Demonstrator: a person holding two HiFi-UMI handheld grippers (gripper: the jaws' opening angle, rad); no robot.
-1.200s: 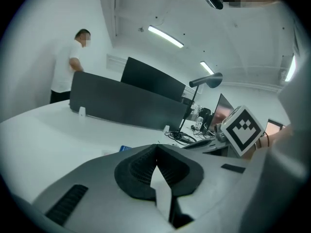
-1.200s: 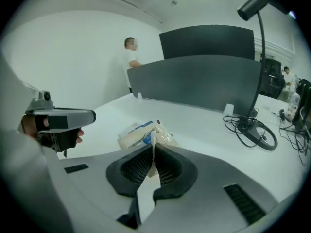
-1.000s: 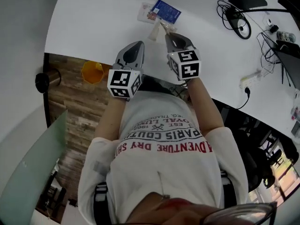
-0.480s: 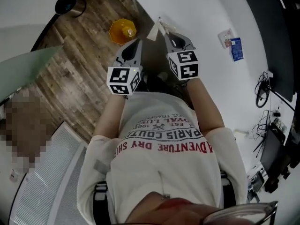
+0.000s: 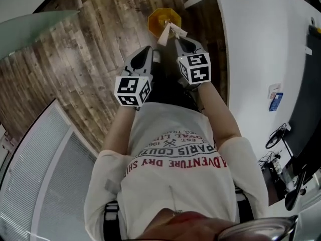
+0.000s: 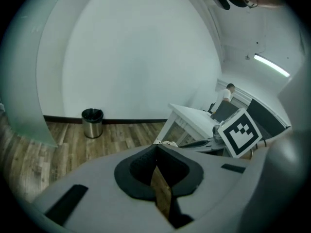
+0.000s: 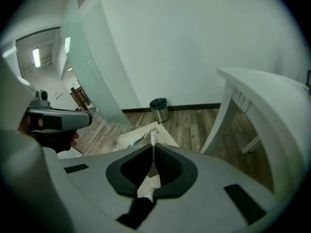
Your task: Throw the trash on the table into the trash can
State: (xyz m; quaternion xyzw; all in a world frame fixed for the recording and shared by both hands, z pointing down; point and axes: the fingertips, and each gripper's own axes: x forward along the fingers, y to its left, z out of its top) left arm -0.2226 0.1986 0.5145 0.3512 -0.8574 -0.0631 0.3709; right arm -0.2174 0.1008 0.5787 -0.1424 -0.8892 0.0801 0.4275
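In the head view my right gripper [image 5: 176, 38] is shut on a pale paper wrapper [image 5: 168, 32], which sticks out ahead of the jaws. The wrapper hangs just at the near rim of the orange trash can [image 5: 164, 20] on the wooden floor. In the right gripper view the wrapper [image 7: 146, 134] is pinched between the closed jaws of the right gripper [image 7: 153, 144]. My left gripper [image 5: 148, 49] is beside it on the left, shut and empty. The left gripper view shows the left gripper [image 6: 156, 148] with its jaws together and only floor beyond.
The white table [image 5: 261, 44] runs along the right, with a blue packet [image 5: 275, 101] lying on it. A silver bin [image 7: 159, 109] stands by the far wall, also visible as the silver bin [image 6: 92, 122]. A glass panel [image 5: 30, 24] is at the left.
The view has swung from the table to the wooden floor. The table has moved to the right, and the orange can is now straight ahead of both grippers. The wrapper stays gripped.
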